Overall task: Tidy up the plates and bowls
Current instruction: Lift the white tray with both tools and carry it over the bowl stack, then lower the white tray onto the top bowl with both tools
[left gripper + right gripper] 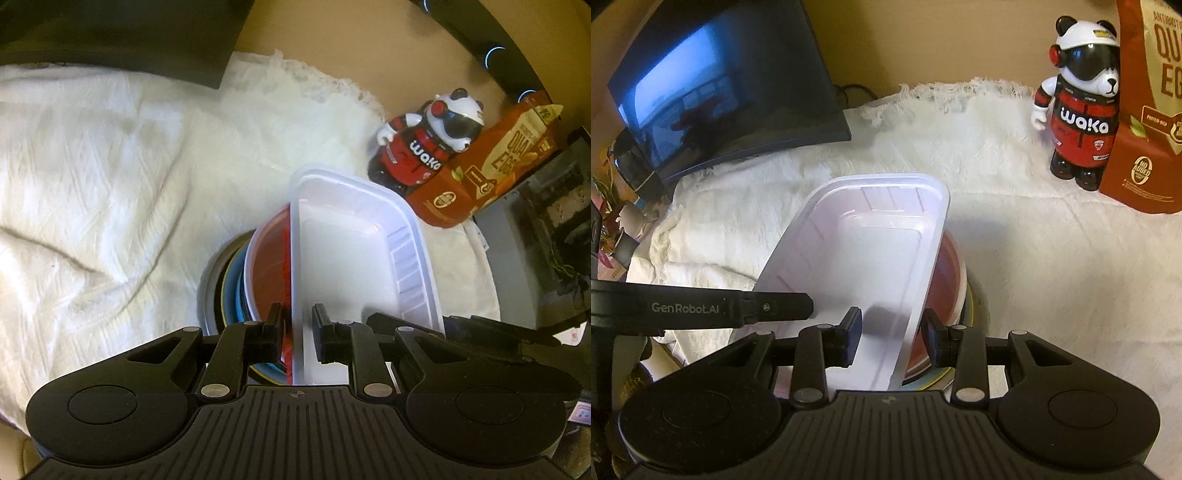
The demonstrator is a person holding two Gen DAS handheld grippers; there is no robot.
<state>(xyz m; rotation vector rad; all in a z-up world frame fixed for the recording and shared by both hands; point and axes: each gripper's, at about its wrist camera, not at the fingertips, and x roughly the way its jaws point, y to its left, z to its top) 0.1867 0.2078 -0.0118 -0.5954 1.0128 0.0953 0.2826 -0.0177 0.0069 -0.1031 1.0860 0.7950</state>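
A stack of dishes is held over the white cloth [92, 166]. On top lies a white rectangular plastic tray [343, 251] [857, 251]. Under it sit a red bowl [269, 266] [945, 269] in a white one, then a blue plate [232, 291] and a grey plate [207, 291]. My left gripper [297, 332] is shut on the stack's left side, one finger inside the tray and one outside by the red bowl. My right gripper [892, 334] is shut on the opposite side in the same way. One finger [783, 306] of the left gripper shows in the right wrist view.
A panda figure [1078, 110] [424, 144] in red and a brown egg carton [1145, 110] [491, 166] stand at the cloth's far right. A dark monitor [720, 85] stands at the far left. A grey unit [517, 258] lies on the right.
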